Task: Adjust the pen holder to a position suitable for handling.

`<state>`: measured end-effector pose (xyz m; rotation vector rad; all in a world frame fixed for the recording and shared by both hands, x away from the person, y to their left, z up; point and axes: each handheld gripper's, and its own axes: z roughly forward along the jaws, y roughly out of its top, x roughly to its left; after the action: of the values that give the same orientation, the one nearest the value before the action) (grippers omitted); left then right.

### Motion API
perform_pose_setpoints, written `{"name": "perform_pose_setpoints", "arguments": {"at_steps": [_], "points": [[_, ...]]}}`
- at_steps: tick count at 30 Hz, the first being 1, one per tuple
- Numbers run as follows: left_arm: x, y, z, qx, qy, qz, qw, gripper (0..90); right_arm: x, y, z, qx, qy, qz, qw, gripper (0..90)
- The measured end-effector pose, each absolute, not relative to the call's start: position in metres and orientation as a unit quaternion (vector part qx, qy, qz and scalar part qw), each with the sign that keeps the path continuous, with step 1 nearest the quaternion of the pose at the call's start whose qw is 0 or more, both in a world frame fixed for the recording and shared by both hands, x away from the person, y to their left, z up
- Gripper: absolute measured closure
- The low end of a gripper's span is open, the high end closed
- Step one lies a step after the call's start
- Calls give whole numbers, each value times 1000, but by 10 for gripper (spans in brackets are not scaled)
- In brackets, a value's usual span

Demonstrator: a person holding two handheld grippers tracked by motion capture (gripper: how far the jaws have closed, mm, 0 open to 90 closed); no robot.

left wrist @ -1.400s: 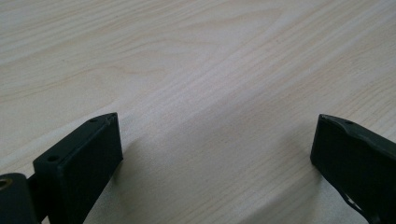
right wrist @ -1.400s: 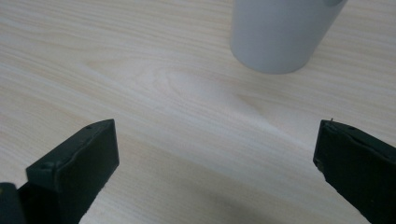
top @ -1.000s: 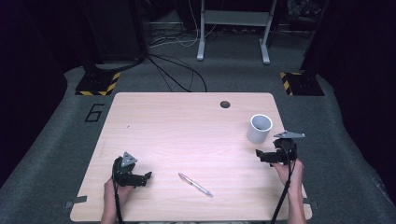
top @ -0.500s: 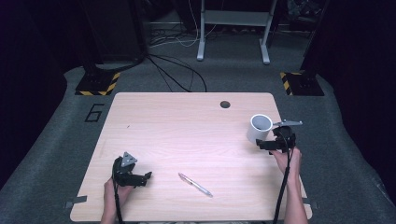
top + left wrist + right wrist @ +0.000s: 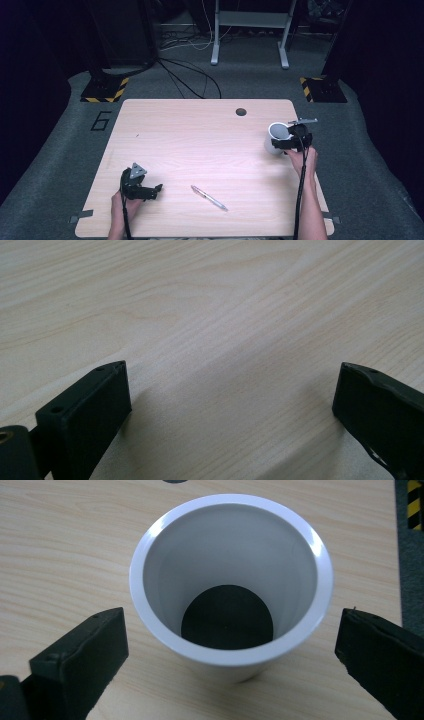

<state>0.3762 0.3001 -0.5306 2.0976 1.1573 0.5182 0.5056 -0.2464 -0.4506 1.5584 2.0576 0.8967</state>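
One piece of writing can be read: a large "6" (image 5: 101, 120) marked on the grey floor just off the table's (image 5: 200, 130) far left corner. No brand or label shows on the cup or the pen.

Right hand (image 5: 302, 159): reaches forward along the table's right edge, forearm entering from the bottom of the high view. It holds the right gripper (image 5: 281, 144) level against the near right side of the white cup (image 5: 275, 136). In the right gripper view the jaws stand wide, one on each side of the cup (image 5: 231, 587) and clear of its wall; the cup is upright, open, with a dark bottom.

Left hand (image 5: 120, 206): rests at the table's near left corner, with the left gripper (image 5: 156, 189) pointing right toward the pen (image 5: 208, 197). Its jaws are wide apart over bare wood (image 5: 225, 340), holding nothing.

Pen: lies flat near the front edge, between the two hands, well apart from the cup.
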Motion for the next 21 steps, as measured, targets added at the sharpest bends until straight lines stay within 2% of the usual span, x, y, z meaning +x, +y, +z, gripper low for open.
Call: {"name": "perform_pose_setpoints", "arguments": {"at_steps": [15,21], "points": [[376,300,-531,805,444,199,338,23,532,-239,-457,561,742,316,189,0],[376,300,-531,805,445,199,339,23,537,-237,-461,561,744,312,183,37]]}}
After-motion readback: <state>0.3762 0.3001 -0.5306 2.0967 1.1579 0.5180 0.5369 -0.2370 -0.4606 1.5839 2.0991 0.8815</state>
